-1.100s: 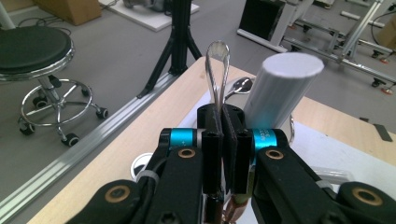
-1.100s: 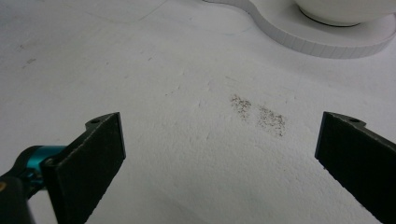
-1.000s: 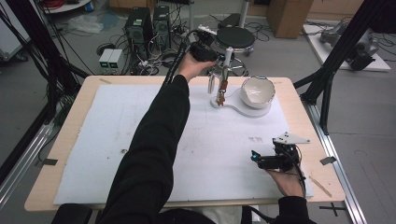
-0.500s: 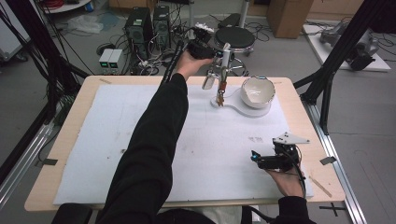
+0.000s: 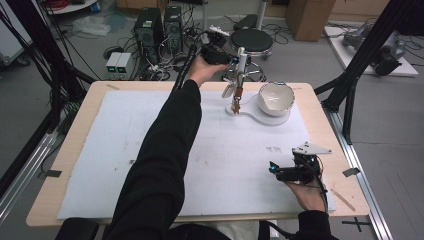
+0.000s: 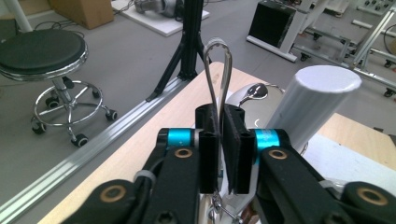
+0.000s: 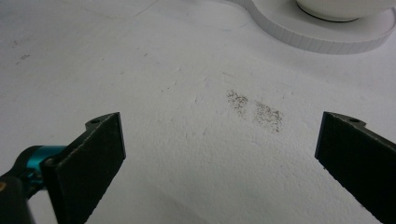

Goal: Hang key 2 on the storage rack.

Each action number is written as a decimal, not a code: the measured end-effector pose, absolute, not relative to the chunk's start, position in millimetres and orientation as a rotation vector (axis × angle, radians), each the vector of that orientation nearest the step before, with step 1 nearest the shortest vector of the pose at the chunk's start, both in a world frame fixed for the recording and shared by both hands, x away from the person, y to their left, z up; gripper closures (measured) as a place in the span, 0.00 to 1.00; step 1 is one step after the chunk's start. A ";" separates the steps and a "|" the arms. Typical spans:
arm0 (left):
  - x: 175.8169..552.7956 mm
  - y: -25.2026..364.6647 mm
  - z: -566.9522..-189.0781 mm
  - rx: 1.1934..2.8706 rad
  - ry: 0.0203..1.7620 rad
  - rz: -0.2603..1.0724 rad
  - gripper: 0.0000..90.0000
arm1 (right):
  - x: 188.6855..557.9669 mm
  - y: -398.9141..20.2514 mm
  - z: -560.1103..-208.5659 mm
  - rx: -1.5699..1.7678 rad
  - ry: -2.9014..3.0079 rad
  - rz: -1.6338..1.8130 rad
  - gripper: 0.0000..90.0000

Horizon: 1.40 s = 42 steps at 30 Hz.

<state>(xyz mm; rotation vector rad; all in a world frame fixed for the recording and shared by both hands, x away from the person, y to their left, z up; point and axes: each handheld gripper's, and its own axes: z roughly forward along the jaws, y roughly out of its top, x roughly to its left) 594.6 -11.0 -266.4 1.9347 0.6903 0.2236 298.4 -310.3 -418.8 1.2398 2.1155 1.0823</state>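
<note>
Lifting the wire whisk (image 6: 218, 70) with the left tool (image 6: 219, 154) clamped on it, right tool (image 7: 219, 154) resting wide apart; next, into the far bowl (image 5: 275, 97).

From the high view I get even, soft room light with faint shadows on the white mat (image 5: 150, 145); the picture is a little soft and the dark sleeve (image 5: 160, 165) loses all detail. In the left gripper view the close black fingers (image 6: 208, 154) blur slightly, while the stool (image 6: 42, 51) stays clear. In the right gripper view the mat looks bright, nearly washed out.
</note>
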 end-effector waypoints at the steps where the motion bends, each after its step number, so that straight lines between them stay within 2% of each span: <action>1: 595.1 -9.9 -266.8 1.936 0.707 0.211 0.85 | 298.0 -310.2 -418.4 1.243 2.117 1.084 0.01; 2: 595.7 -7.9 -266.9 1.932 0.724 0.189 0.82 | 298.1 -310.4 -418.2 1.238 2.115 1.084 0.01; 12: 602.5 12.5 -270.3 1.867 0.805 0.005 0.21 | 297.6 -310.1 -417.5 1.238 2.114 1.085 0.01; 14: 598.5 17.0 -271.4 1.851 0.805 0.046 0.12 | 297.6 -310.1 -417.6 1.239 2.115 1.084 0.01; 16: 594.6 20.0 -272.3 1.874 0.800 0.097 0.10 | 297.8 -309.9 -417.8 1.240 2.114 1.085 0.01; 20: 591.2 25.8 -276.9 1.909 0.791 0.072 0.02 | 297.7 -309.5 -417.7 1.235 2.116 1.083 0.01; 42: 565.7 55.5 -280.8 1.922 0.733 0.123 0.02 | 297.0 -308.0 -417.5 1.239 2.119 1.075 0.01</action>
